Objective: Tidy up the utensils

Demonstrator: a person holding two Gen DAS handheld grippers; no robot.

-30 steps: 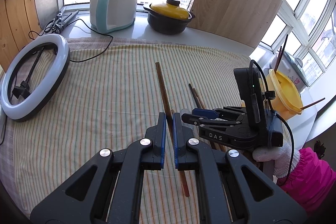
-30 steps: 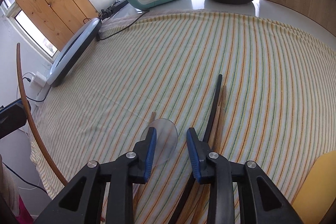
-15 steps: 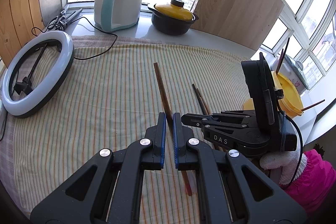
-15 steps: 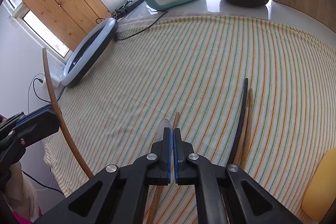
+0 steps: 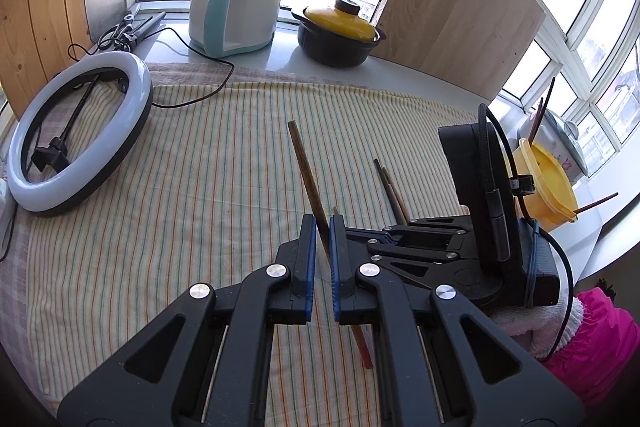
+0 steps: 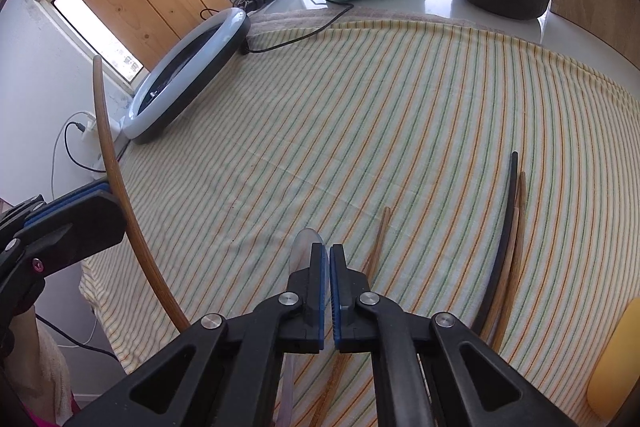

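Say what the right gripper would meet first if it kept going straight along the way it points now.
Probably the striped tablecloth. The right gripper, shut on a clear plastic spoon, points steeply down at bare cloth; the loose wooden chopstick lies just right of that line. Depth is uncertain.

Black grippers, blue-padded fingers (image 5: 307, 267), silver screws; pink sleeve (image 5: 600, 343), white glove (image 5: 516, 323).

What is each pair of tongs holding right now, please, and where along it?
Left tongs: brown chopstick, gripped around mid-length. Right tongs: clear plastic spoon, pinched just behind its bowl.
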